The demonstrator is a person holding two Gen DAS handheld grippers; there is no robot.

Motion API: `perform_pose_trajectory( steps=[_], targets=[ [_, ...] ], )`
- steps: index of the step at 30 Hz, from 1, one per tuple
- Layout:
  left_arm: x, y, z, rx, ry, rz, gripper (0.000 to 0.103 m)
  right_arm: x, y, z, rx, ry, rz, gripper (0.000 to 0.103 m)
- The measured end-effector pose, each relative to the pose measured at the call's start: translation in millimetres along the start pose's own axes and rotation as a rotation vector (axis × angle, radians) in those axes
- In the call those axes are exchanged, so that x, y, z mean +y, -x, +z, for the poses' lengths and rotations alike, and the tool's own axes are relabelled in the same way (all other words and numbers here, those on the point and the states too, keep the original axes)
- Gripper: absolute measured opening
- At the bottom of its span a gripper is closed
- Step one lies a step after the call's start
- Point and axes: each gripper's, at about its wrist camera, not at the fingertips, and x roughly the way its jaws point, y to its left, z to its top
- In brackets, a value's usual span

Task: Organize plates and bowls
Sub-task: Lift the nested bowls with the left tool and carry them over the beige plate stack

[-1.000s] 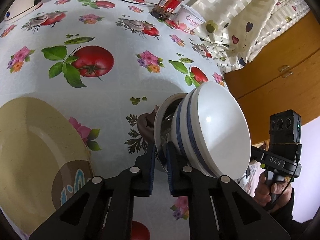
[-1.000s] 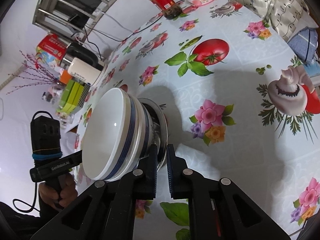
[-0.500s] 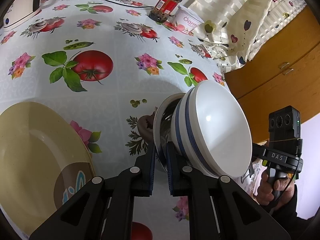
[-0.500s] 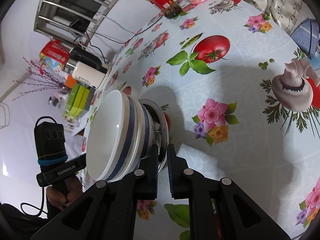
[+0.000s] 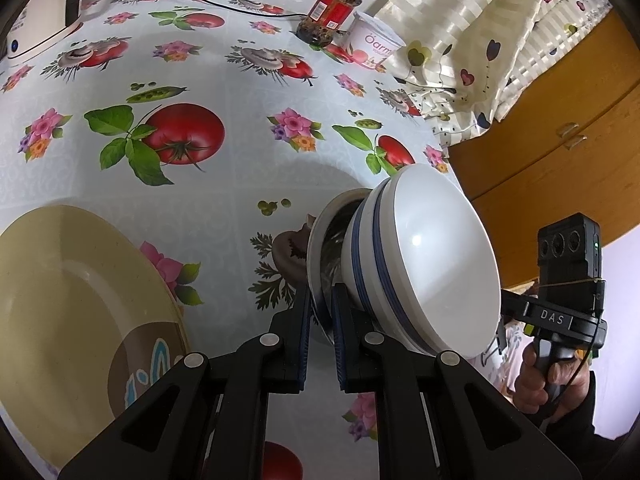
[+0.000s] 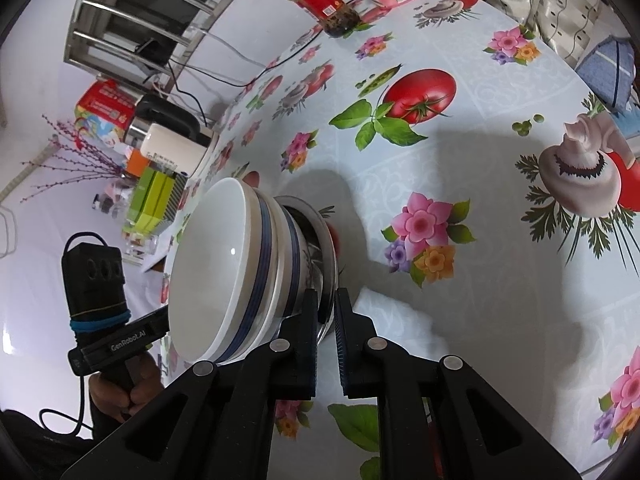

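Two white bowls with blue stripes [image 5: 432,256] sit nested in a steel bowl [image 5: 316,248], and the stack hangs tilted above the flowered tablecloth [image 5: 240,160]. My left gripper [image 5: 320,300] is shut on the steel rim from one side. Opposite it, my right gripper [image 6: 327,300] is shut on the same steel rim [image 6: 326,240], with the white bowls [image 6: 216,264] to its left. A large beige plate [image 5: 60,320] lies on the table at the lower left of the left wrist view.
A red-lidded jar [image 5: 334,10] and a yogurt tub [image 5: 374,46] stand at the table's far edge, with a kettle [image 6: 168,140] at the far left. Patterned cloth [image 5: 480,40] hangs beside a wooden cabinet [image 5: 560,140]. A folded blue cloth [image 6: 608,68] lies to the right.
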Motion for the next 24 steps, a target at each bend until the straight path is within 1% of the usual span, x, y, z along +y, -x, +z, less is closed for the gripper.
perform_pose_trajectory(
  steps=[14,24],
  targets=[
    [-3.3,6.1,-0.1,-0.013,-0.004,0.002,0.011,5.5,5.2,-2.4,-0.009,0.008,0.003,0.010],
    [-4.5,15.1,-0.2,-0.036,-0.006,0.006,0.011,13.0,8.9,-0.2,-0.016,0.027,0.004,0.010]
  ],
)
